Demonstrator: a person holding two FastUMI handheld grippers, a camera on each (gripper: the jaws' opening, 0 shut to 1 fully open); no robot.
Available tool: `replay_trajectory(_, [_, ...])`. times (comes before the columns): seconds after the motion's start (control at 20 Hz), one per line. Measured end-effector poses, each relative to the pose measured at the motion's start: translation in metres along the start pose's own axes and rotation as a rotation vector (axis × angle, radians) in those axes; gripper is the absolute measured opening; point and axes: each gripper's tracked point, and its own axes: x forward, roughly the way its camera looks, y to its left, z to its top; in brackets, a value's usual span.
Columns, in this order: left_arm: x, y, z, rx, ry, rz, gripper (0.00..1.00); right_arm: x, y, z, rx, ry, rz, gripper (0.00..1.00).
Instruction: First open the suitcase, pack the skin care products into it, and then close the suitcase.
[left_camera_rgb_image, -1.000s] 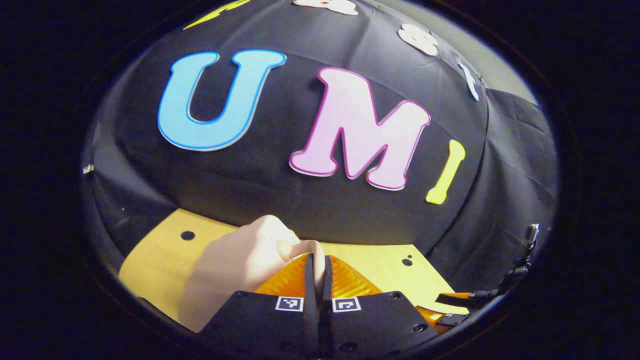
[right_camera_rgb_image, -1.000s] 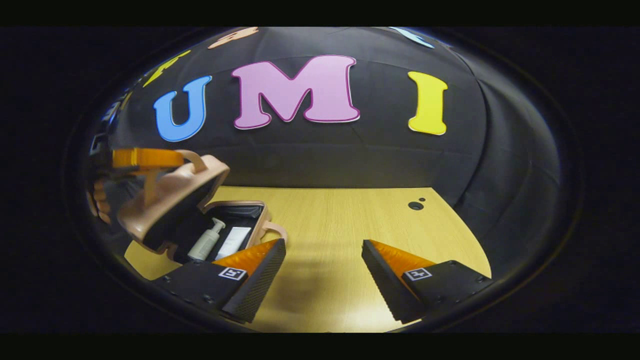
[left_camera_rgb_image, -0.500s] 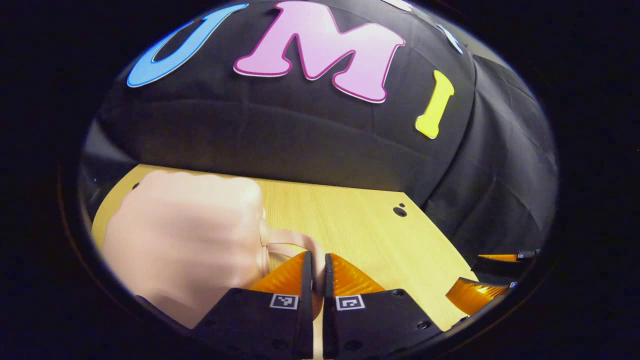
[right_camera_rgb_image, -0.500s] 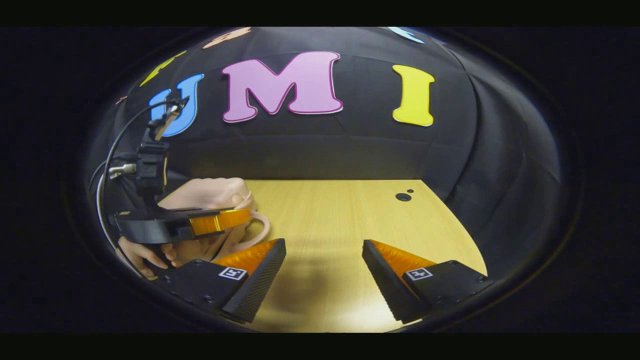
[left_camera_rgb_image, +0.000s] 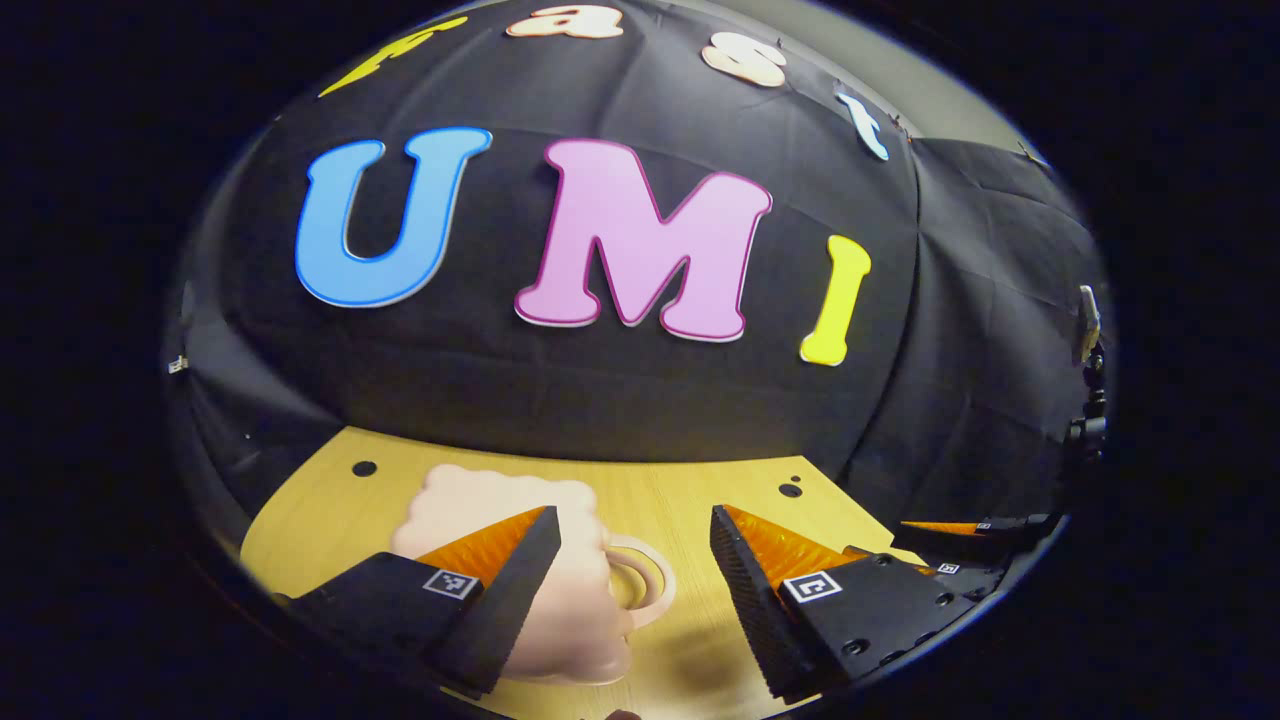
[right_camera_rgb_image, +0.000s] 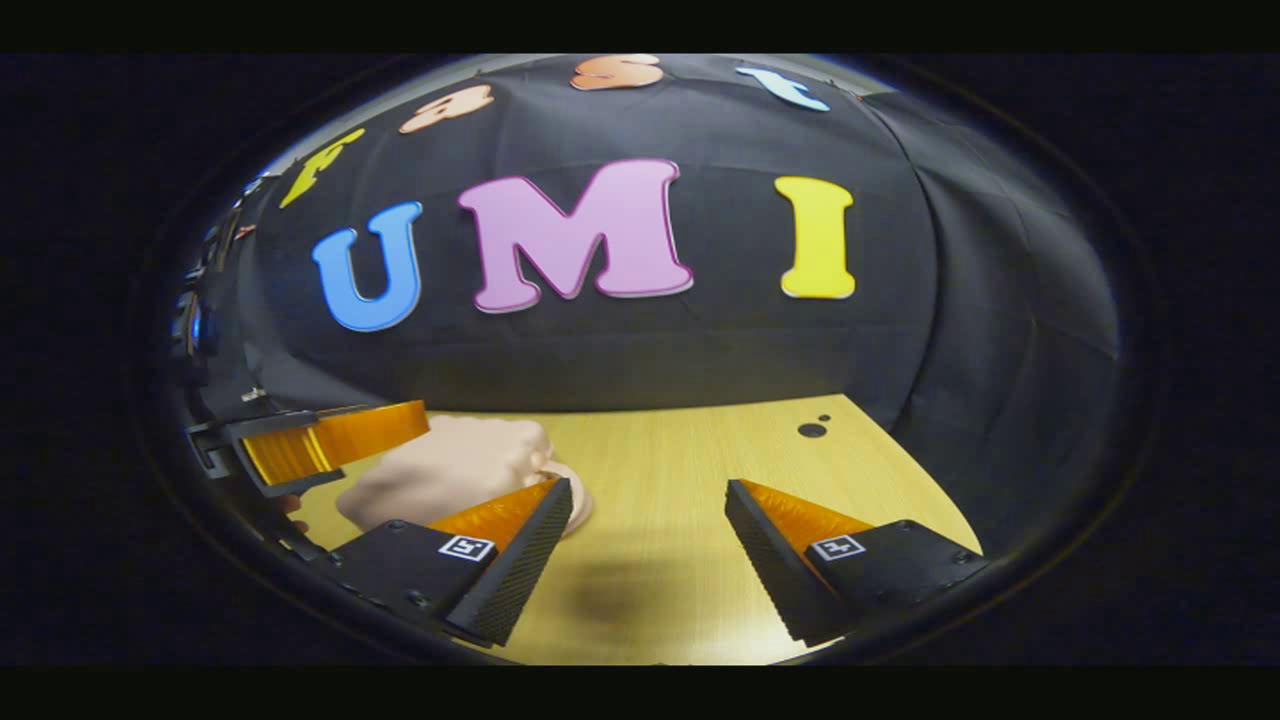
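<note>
1. The suitcase (left_camera_rgb_image: 520, 560) lies shut on the desk (right_camera_rgb_image: 680, 500), at 7 o'clock in the left gripper view.
2. Left tool (left_camera_rgb_image: 630, 570) gapes, holding nothing.
3. Right tool (right_camera_rgb_image: 650, 545) gapes too.
4. The task looks done.

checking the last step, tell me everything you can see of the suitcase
The suitcase is a small pale pink case with a smooth, scalloped shell that looks like hard plastic. It lies flat and shut on the wooden table, its loop handle pointing toward the table's middle. In the left gripper view the open left gripper sits above it, not gripping it.
</note>
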Motion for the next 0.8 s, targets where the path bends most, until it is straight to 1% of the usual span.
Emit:
replay_trajectory(0.05, [-0.03,0.009,0.017,0.003,-0.052,0.027,0.96,-0.013,0.009,0.012,-0.008,-0.029,0.015,0.98])
replay_trajectory(0.15, [-0.072,0.023,0.035,0.016,-0.109,0.075,0.96,-0.037,0.027,0.037,-0.018,-0.091,0.048,0.98])
replay_trajectory(0.25, [-0.108,0.03,0.042,0.01,-0.139,0.099,0.96,-0.062,0.044,0.054,-0.036,-0.142,0.074,0.98])
replay_trajectory(0.35, [-0.136,0.035,0.038,-0.005,-0.144,0.108,0.96,-0.088,0.059,0.067,-0.056,-0.192,0.097,0.98])
replay_trajectory(0.5, [-0.169,0.042,0.028,-0.013,-0.143,0.12,0.96,-0.12,0.075,0.076,-0.083,-0.247,0.119,0.98])
replay_trajectory(0.65, [-0.191,0.044,0.026,-0.003,-0.153,0.11,0.96,-0.144,0.076,0.082,-0.083,-0.288,0.103,0.98])
replay_trajectory(0.8, [-0.206,0.05,0.028,0.01,-0.158,0.126,0.96,-0.16,0.074,0.085,-0.069,-0.303,0.09,0.98])
